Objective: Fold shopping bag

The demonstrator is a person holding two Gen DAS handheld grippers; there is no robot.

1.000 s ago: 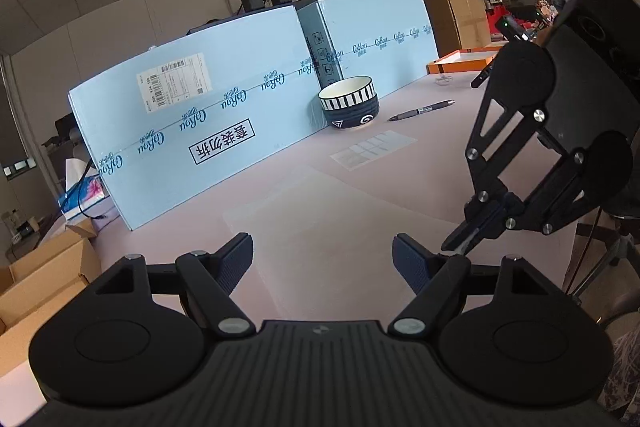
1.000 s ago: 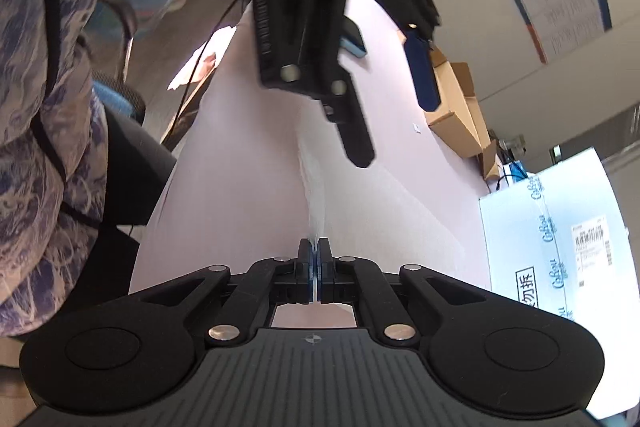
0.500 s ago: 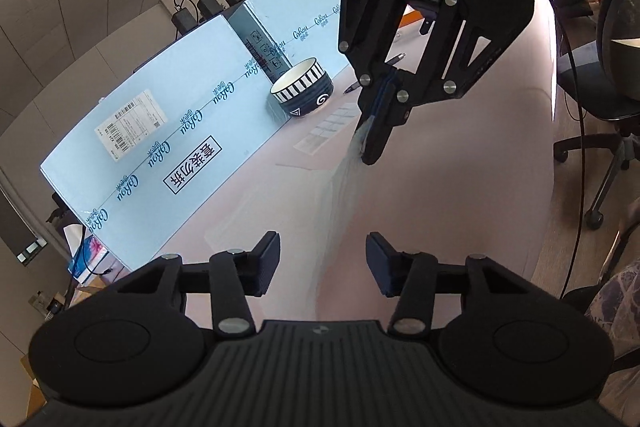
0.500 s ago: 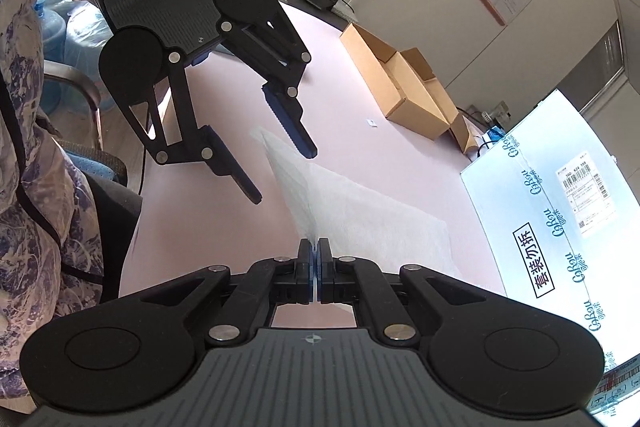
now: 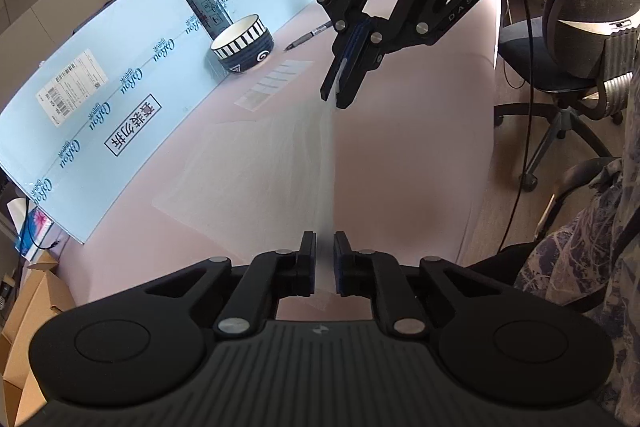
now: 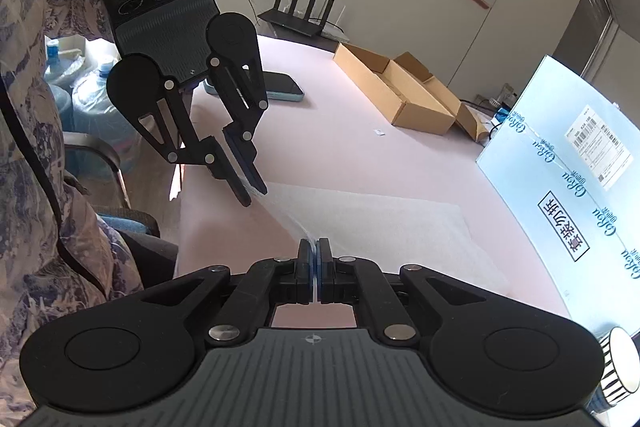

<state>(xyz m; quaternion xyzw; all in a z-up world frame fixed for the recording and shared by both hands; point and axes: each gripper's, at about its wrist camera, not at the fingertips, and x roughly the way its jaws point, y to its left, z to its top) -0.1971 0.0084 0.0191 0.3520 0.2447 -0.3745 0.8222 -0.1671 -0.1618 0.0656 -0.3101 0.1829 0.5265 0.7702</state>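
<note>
Between my two grippers the shopping bag [image 5: 280, 163] stretches as one raised edge above the tabletop [image 5: 400, 155], right gripper [image 6: 313, 247] clamped on its end, left gripper [image 5: 325, 243] fingers slightly apart astride the other.

The shopping bag [image 5: 276, 163] is thin, translucent white plastic with a soft sheen and fine creases. The tabletop [image 5: 420, 155] looks smooth, matt pale pink. Both grippers are matt black plastic with bright metal rivets; the left gripper [image 5: 325, 259] has a ribbed body. The bowl [image 5: 243, 43] is glossy glazed ceramic. The boxes [image 6: 404, 91] at the tabletop's far edge are matt brown cardboard.
</note>
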